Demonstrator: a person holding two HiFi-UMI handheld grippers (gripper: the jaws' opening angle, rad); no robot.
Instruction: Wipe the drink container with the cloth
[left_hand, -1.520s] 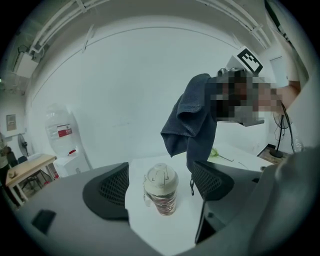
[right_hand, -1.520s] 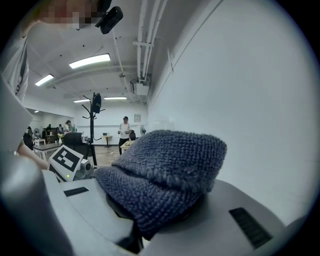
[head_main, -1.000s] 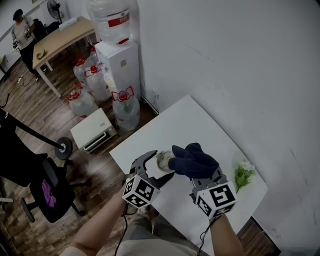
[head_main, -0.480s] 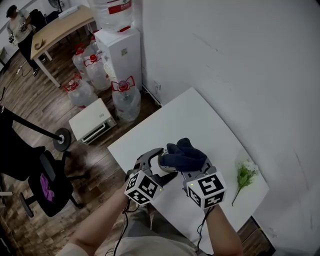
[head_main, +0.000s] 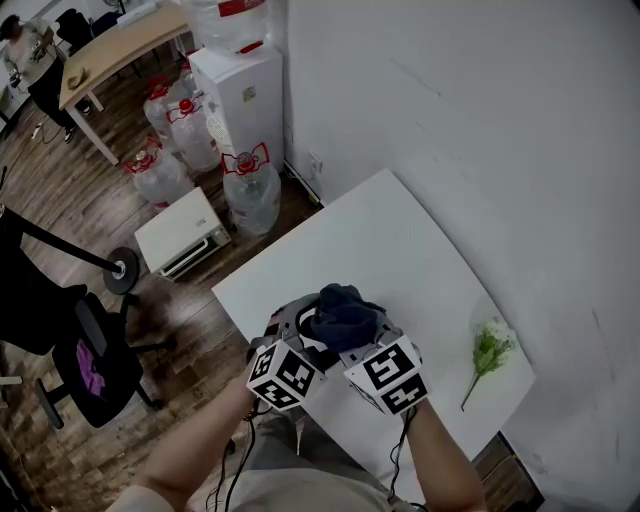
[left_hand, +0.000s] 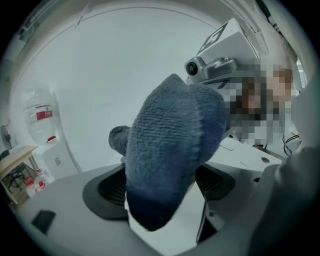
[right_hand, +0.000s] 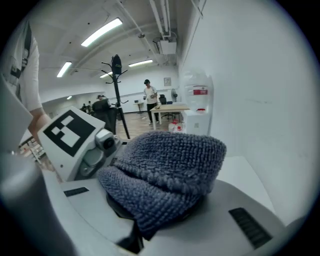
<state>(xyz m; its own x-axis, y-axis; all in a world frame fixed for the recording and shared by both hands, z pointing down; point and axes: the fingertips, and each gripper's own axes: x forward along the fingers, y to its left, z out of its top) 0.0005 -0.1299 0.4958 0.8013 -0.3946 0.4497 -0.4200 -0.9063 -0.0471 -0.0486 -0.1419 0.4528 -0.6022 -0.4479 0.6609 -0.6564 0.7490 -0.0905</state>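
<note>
Drink container (left_hand: 167, 227): only a pale sliver showed, clamped between the jaws of your left gripper (head_main: 298, 322), over the near edge of the white table (head_main: 400, 250). Blue cloth (head_main: 343, 313) lay draped over its top, pinched tight in your right gripper (right_hand: 150, 217). Judged: wiping under way at the top; sides and base probably left. No cleaned patch could be confirmed.

The cloth (head_main: 342, 312) is coloured dark blue with a looped weave; the desk (head_main: 390, 240) is seen white, the sprig (head_main: 487, 350) green and white.
</note>
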